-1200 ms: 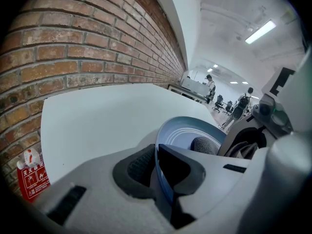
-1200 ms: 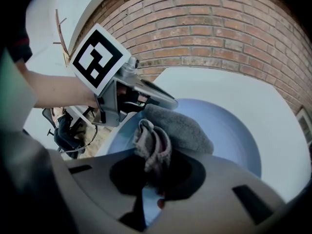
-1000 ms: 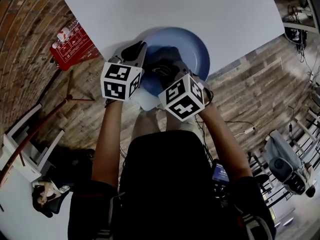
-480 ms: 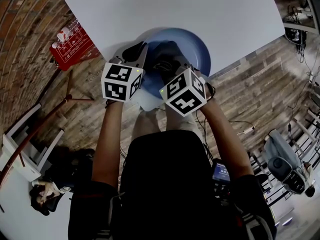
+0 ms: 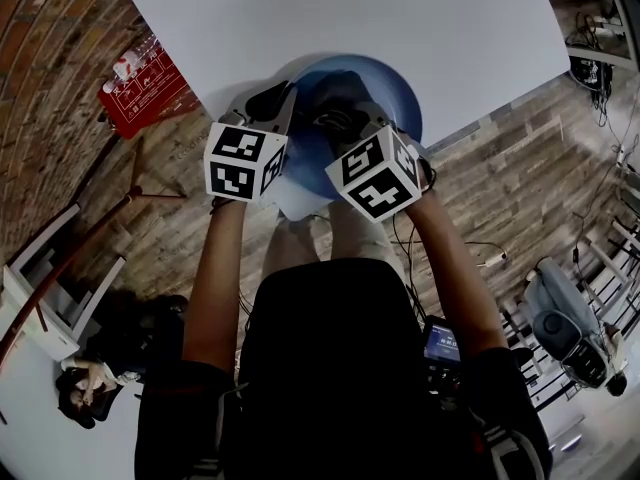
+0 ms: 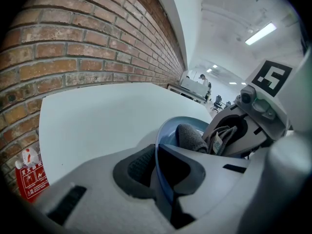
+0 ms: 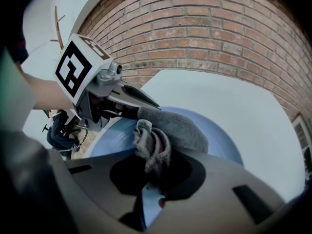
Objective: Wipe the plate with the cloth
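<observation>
your left gripper [image 6: 158, 172] has its jaws pinched together on the left rim of the round blue plate [image 5: 398, 98], with the thin edge gripped between the pads. the plate sits at the near edge of the white table [image 5: 400, 18]. your right gripper [image 7: 151, 179] is clamped on a bunched grey terry cloth [image 7: 180, 126]. the free part of the cloth spreads over the plate's inner face, close beside the left gripper's tips. a red brick wall [image 7: 204, 28] stands at the far side.
</observation>
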`<state>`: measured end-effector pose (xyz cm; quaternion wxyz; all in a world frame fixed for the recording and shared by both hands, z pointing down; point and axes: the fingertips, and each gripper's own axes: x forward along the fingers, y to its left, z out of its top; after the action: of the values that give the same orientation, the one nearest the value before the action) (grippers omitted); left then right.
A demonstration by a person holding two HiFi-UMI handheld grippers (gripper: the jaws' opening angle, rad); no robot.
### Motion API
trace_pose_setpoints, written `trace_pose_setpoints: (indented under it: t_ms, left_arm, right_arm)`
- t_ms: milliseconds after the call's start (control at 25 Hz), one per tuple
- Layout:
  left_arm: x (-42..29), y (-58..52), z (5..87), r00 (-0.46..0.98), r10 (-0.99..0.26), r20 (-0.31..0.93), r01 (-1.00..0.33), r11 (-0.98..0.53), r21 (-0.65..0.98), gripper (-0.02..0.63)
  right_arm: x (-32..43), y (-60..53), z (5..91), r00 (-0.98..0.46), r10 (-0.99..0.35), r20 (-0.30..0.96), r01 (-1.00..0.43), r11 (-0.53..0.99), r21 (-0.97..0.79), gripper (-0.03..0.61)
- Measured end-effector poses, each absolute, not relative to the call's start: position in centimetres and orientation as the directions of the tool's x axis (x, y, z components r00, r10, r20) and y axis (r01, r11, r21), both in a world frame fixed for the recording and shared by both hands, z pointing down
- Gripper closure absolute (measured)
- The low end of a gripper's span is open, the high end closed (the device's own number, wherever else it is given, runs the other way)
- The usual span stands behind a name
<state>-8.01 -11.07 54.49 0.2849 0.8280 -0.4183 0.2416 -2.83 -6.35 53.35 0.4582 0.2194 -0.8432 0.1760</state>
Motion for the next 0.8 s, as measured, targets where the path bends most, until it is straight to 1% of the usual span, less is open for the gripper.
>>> trace_pose_setpoints:
  t_ms: [800]
  left_arm:
    - [-8.0,-11.0,54.5,0.531,-0.555,0.641,-0.831,-0.487,0.267,0.580]
  right_arm:
    - [0.2,-7.2,53.3,-0.450,-0.265,0.852,-0.598,0.799,-0.067,0.528]
